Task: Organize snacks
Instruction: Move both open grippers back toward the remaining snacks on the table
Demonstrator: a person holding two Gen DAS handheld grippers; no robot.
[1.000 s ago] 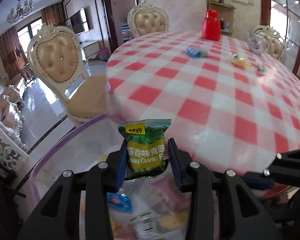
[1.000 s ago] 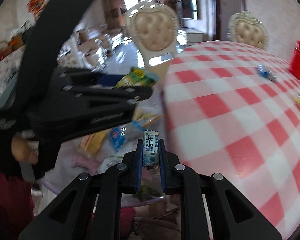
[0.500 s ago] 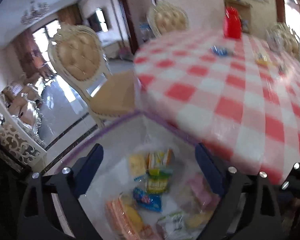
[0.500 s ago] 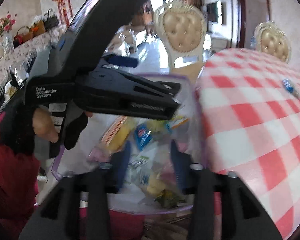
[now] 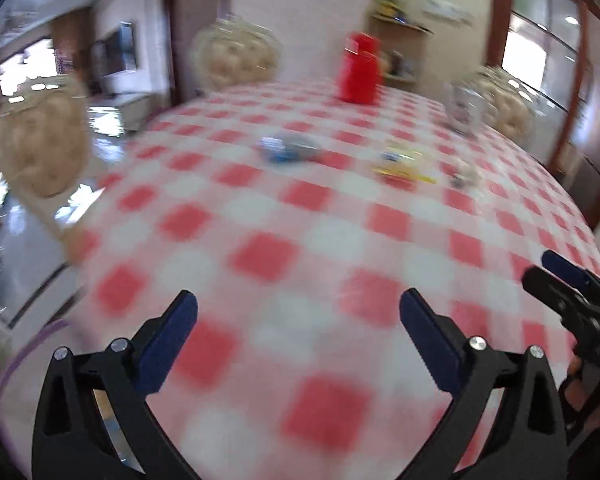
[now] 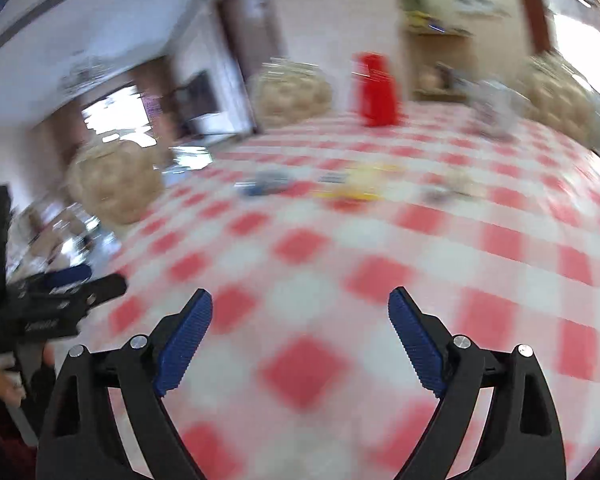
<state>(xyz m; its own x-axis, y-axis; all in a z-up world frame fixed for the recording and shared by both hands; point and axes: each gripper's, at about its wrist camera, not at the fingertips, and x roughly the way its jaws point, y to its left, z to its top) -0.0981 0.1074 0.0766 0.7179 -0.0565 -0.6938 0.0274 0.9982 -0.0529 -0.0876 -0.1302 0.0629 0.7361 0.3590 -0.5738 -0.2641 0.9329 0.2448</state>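
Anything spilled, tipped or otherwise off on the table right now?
Nothing spilled or tipped that I can see. Three small snack packets lie loose mid-table: a blue packet, a yellow packet and a smaller one to its right. The red container stands upright. Both frames are motion-blurred, so fine damage can't be ruled out.

Motion blur leaves no text legible on anything.

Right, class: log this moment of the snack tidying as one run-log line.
left gripper: jaws open, empty | right gripper: jaws open, empty | blue packet, yellow packet: on checked table, untouched
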